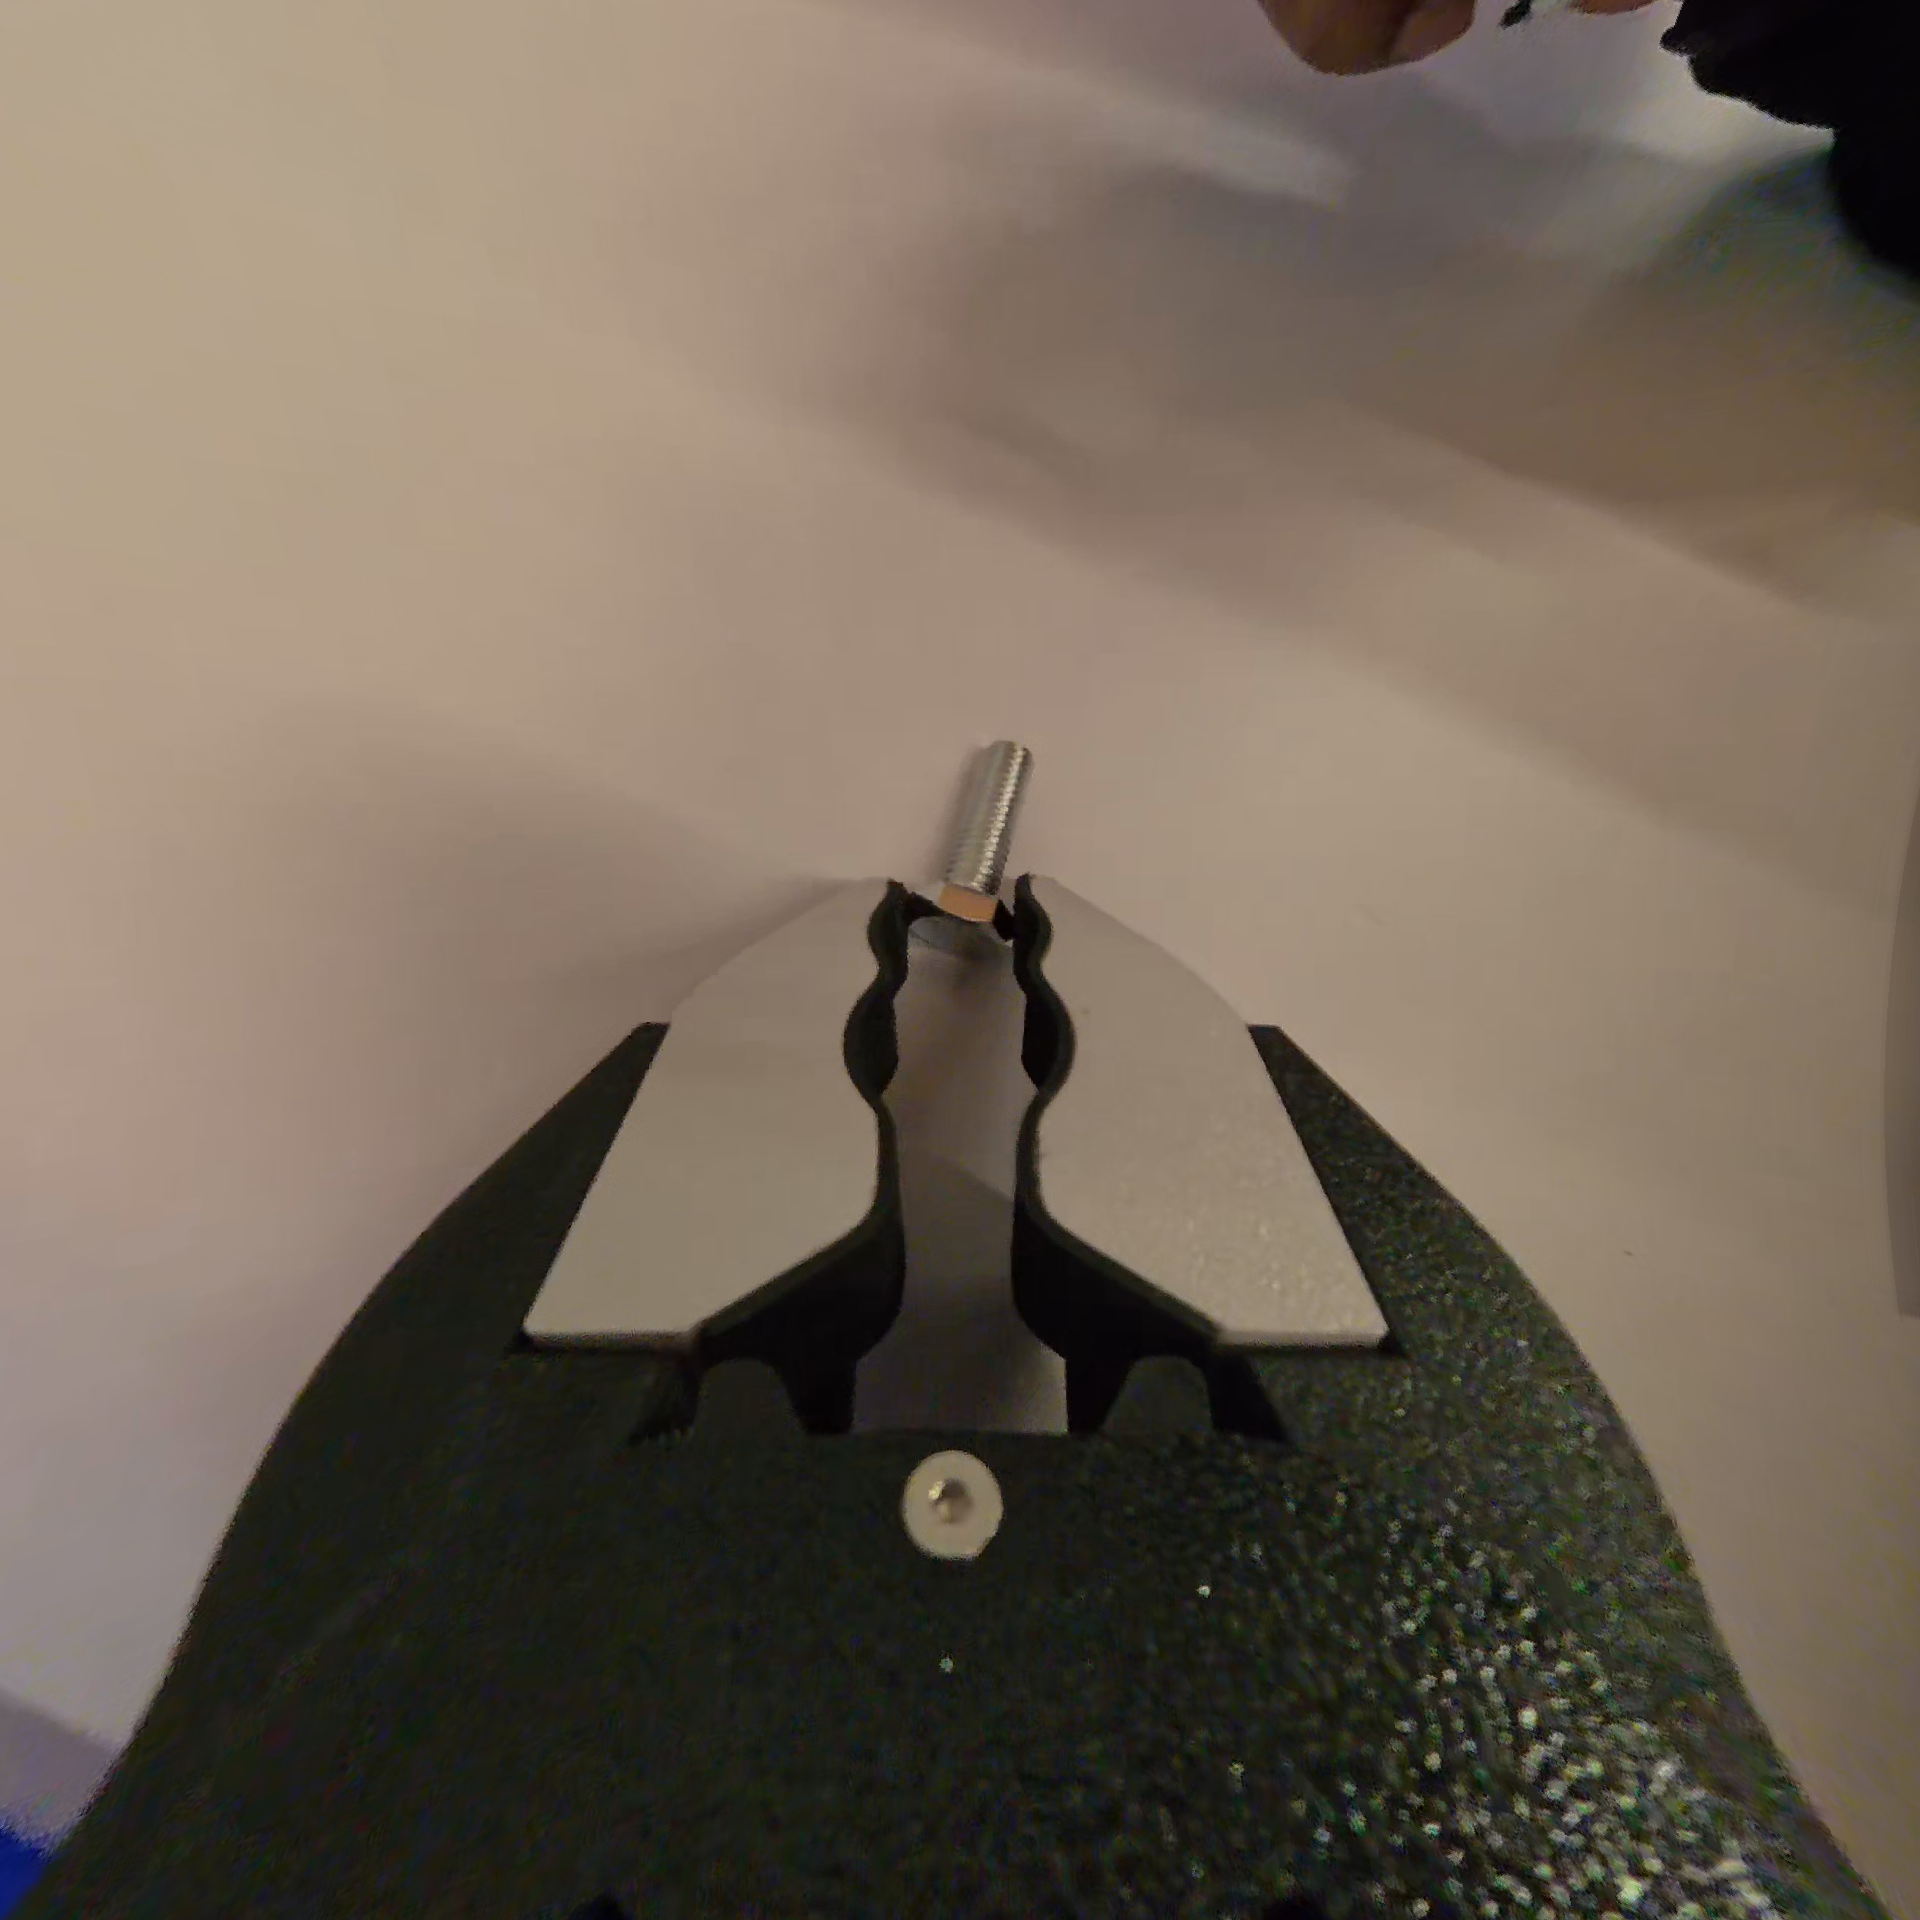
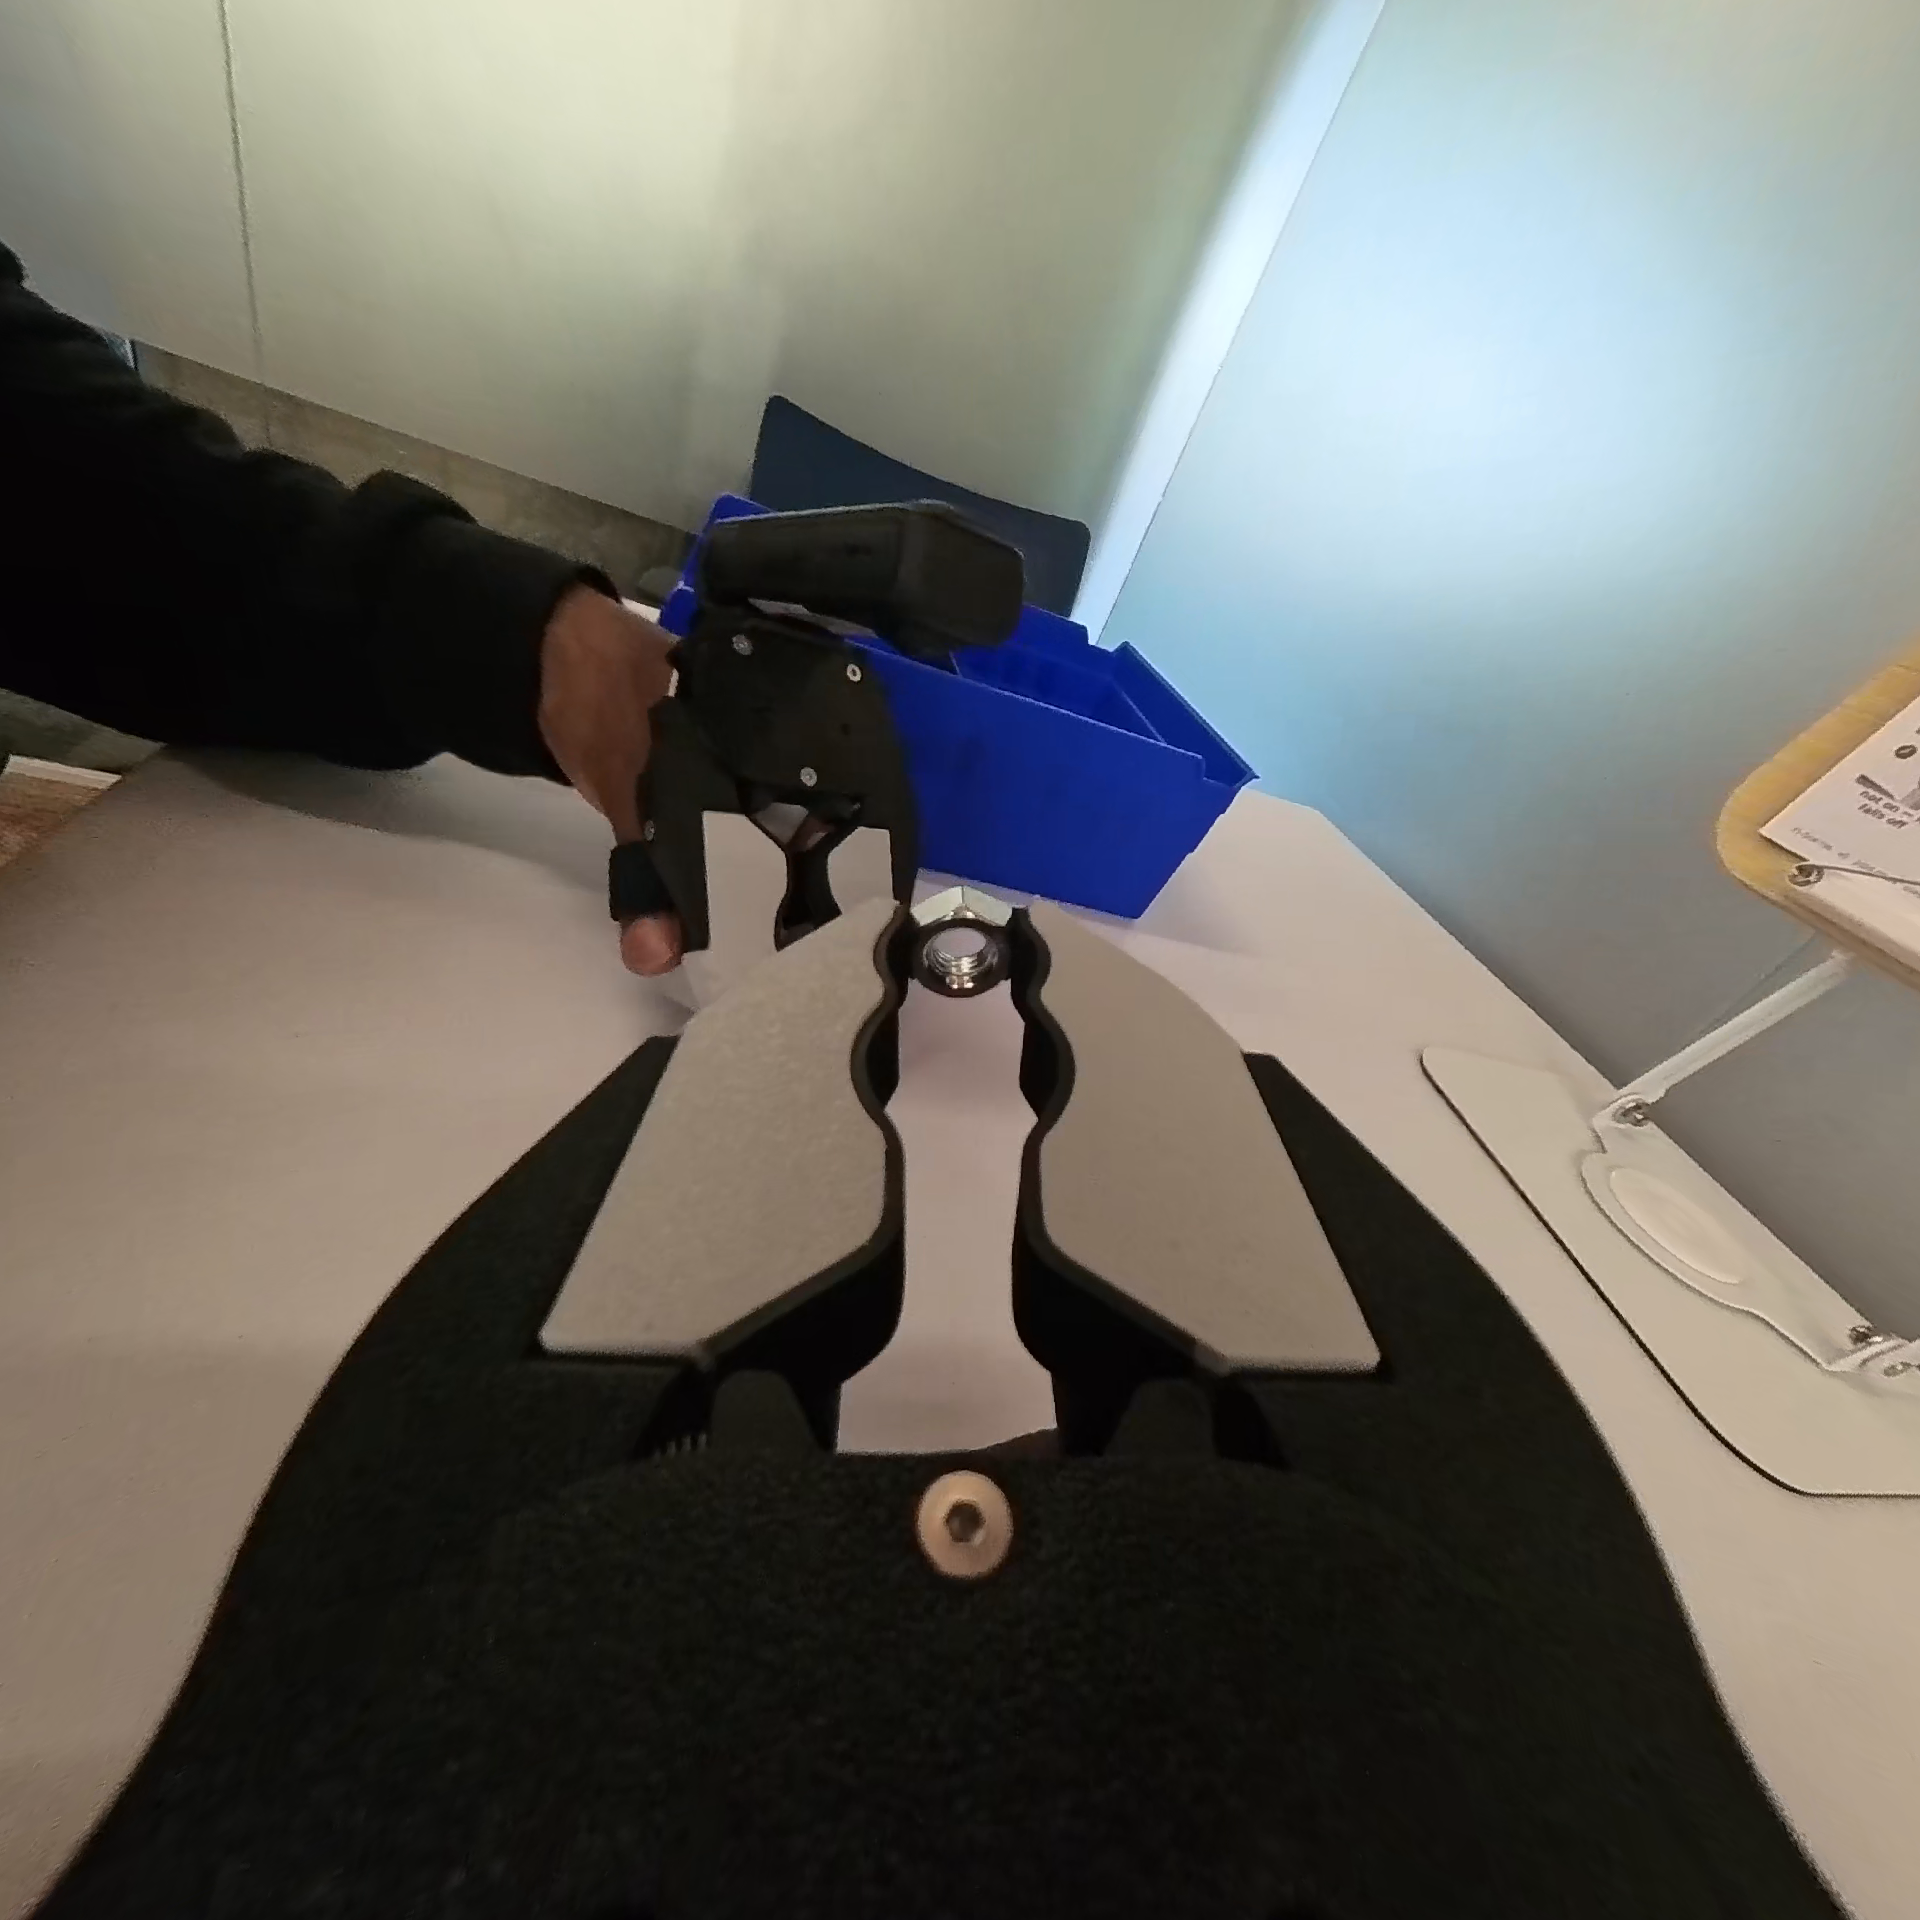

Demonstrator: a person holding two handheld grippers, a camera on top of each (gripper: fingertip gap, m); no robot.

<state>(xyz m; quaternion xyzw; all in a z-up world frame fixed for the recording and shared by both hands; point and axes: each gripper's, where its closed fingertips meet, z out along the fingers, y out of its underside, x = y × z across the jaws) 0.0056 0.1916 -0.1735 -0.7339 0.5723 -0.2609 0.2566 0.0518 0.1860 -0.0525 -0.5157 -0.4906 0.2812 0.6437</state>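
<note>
The left claw is clenched on the hex head of a silver bolt, and the threaded shank sticks straight out ahead of the fingertips, over the pale tabletop. Only the very tips of the black pads bear on the head, so the bite looks shallow. The bolt should be stiff, smooth steel, small yet dense, and I would expect it to slip or swivel if nudged sideways; the flats of the head seem the sound place to take hold, leaving the thread free.

The right claw is narrowed on a silver hex nut, seated in the foremost notch of its wavy pads, which press on opposite sides. The threaded hole faces back toward the claw's body. It is hard and slick too, best held across its flats, as here.

Just ahead of the right claw, to its left, the other claw hangs tips down in a hand with a black sleeve. Behind stands a blue bin
</note>
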